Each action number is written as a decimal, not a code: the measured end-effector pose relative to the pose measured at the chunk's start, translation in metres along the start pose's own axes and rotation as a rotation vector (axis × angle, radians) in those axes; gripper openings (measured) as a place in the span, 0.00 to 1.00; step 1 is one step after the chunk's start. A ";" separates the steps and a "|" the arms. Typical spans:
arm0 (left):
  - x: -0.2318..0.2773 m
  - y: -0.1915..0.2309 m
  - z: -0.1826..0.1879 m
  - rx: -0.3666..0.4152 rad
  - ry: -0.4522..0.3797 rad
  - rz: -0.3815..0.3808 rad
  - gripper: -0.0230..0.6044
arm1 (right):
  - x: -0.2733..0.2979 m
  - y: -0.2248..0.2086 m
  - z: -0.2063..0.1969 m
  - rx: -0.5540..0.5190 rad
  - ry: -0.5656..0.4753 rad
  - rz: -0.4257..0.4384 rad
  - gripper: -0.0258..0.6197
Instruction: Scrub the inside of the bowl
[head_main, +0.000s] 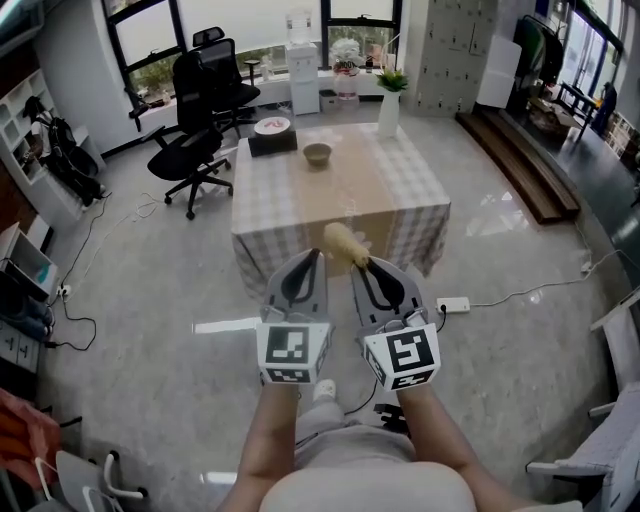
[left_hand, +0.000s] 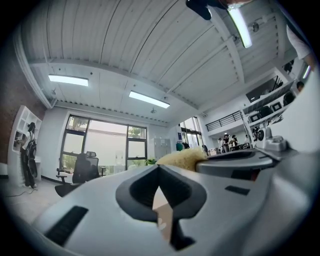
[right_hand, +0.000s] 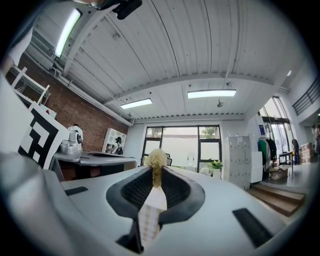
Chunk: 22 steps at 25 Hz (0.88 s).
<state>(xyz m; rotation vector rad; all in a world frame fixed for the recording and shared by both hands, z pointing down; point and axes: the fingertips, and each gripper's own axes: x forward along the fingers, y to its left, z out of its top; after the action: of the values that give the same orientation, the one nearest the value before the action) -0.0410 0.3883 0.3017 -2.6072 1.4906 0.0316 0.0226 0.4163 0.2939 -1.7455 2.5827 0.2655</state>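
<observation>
The bowl (head_main: 317, 153) stands on the table (head_main: 405, 205), well ahead of both grippers. The right gripper (head_main: 366, 266) is clamped on one end of a yellow loofah scrubber (head_main: 343, 241); judged risk: it folds or slips under pressure. The left gripper (head_main: 313, 262) is closed and empty, so an unbraced bowl may skid.

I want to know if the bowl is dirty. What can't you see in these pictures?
- Inside of the small brown bowl: too small in the head view; jaws block it in both gripper views.
- Yellow fibrous scrubber: its back end hidden inside the right gripper.
- White round thing on the black box: too small, head view.
</observation>
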 end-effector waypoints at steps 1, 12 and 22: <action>0.010 0.007 -0.001 0.000 0.006 -0.002 0.05 | 0.012 -0.004 -0.001 0.004 0.001 0.002 0.13; 0.120 0.076 -0.022 -0.037 0.054 -0.059 0.05 | 0.133 -0.052 -0.019 0.038 0.015 -0.053 0.13; 0.177 0.113 -0.039 -0.067 0.071 -0.076 0.05 | 0.193 -0.075 -0.041 0.038 0.047 -0.083 0.13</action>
<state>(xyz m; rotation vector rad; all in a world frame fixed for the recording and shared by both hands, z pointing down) -0.0497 0.1757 0.3131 -2.7428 1.4353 -0.0199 0.0225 0.2050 0.3034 -1.8630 2.5208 0.1752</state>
